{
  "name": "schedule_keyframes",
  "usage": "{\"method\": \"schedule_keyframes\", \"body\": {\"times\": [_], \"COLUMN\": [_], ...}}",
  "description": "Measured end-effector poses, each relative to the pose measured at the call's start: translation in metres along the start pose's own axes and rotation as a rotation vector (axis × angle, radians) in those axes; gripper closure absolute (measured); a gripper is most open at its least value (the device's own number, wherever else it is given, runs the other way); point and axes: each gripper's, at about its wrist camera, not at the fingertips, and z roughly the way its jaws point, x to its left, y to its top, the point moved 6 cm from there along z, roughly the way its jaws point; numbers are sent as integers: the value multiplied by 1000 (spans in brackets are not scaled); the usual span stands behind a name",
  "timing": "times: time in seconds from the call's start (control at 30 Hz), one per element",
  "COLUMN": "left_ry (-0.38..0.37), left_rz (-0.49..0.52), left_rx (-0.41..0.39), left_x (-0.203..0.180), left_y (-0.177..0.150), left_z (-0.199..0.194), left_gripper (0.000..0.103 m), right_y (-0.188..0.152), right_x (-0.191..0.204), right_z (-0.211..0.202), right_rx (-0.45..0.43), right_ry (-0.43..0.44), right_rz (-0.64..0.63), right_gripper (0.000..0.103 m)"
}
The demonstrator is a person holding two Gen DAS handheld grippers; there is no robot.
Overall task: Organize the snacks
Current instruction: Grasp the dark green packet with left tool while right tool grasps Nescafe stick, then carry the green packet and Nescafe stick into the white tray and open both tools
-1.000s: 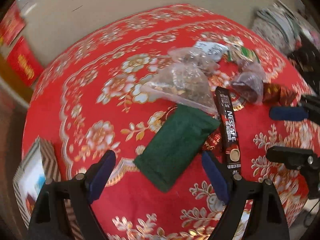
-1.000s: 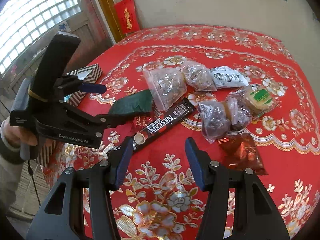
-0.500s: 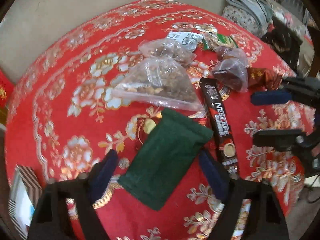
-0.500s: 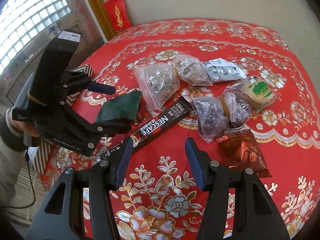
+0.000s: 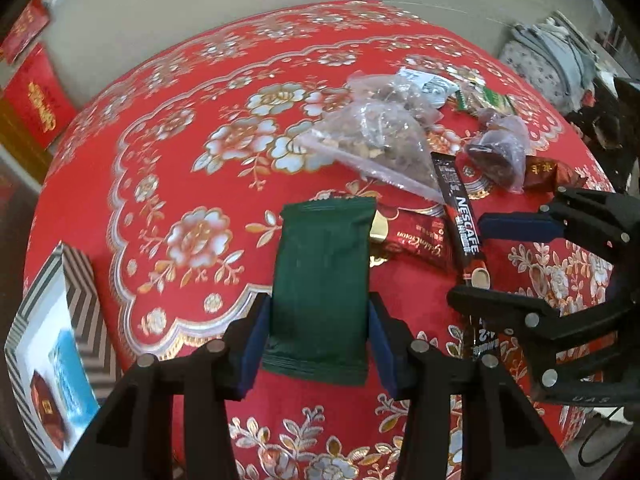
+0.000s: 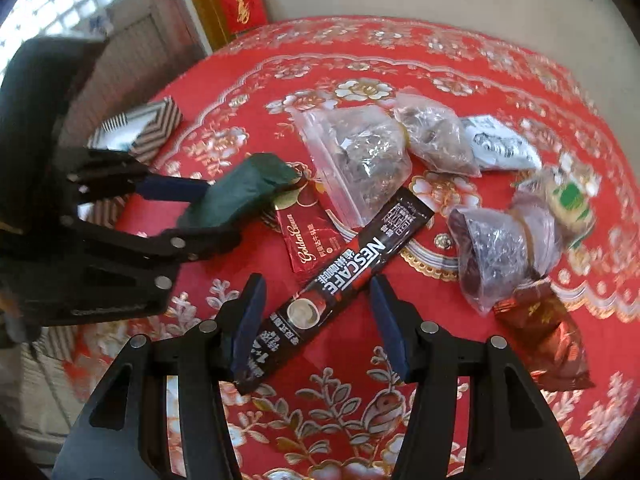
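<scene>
The green packet (image 5: 322,288) was held by its lower sides between the blue pads (image 5: 253,344) of the left hand-held gripper (image 5: 316,344), raised off the red floral bench (image 5: 160,184) at about nine o'clock of the snack cluster in the right wrist view. The right hand-held gripper (image 6: 316,320) was spread wide, holding nothing, with the Nescafé stick (image 6: 340,280) lying slantwise between its fingers.

It was judged that the packet, a soft pouch pinched only across its lower part, could sag or slip out if it was swung quickly. The stick could be missed or pushed aside, since it lay at an angle to the open jaws and partly over the red sachet (image 6: 308,236), which might be dragged along with it. Contact between the two hand-held grippers was also judged possible, as they were close together. The clear bags (image 6: 360,156) looked slippery and loosely filled.

"NESCAFÉ" was read in white on the dark stick, with Chinese characters and "1+2" near its lower end. "Golden Crown" was read in script on the red sachet, though blur made it uncertain. Print on the white packet (image 6: 496,144) and the green-labelled wrapper (image 6: 572,196) at two o'clock could not be read. The striped box (image 5: 52,340) lay at the bench edge.
</scene>
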Motion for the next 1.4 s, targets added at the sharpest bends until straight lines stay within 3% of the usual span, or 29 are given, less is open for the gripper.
{"method": "schedule_keyframes", "body": {"times": [0.2, 0.57, 0.9, 1.07, 1.17, 1.23, 1.3, 1.4], "left_ry": [46, 95, 121, 115, 117, 119, 125, 131], "left_rz": [-45, -127, -215, -226, -229, -232, -230, -229], "left_rx": [-1, -38, -95, -89, -85, -84, -86, -80], "left_x": [-1, -2, 5, 4, 3, 2, 1, 0], "left_y": [-2, -10, -26, -31, -33, -34, -34, -35], "left_z": [-1, -9, -37, -36, -33, -32, -31, -28], "left_gripper": [53, 57, 57, 57, 57, 57, 57, 57], "right_y": [-11, -22, -33, -36, -36, -35, -34, -34], "right_x": [-18, -26, -12, -13, -13, -10, -8, -5], "right_z": [-11, -21, -38, -33, -34, -32, -30, -24], "right_rx": [0, -49, -78, -44, -39, -15, -6, 17], "right_ry": [-38, 11, 39, 75, 44, 24, 10, -1], "right_rz": [-29, -28, -60, -39, -46, -64, -72, -87], "right_gripper": [68, 86, 91, 91, 89, 78, 54, 53]}}
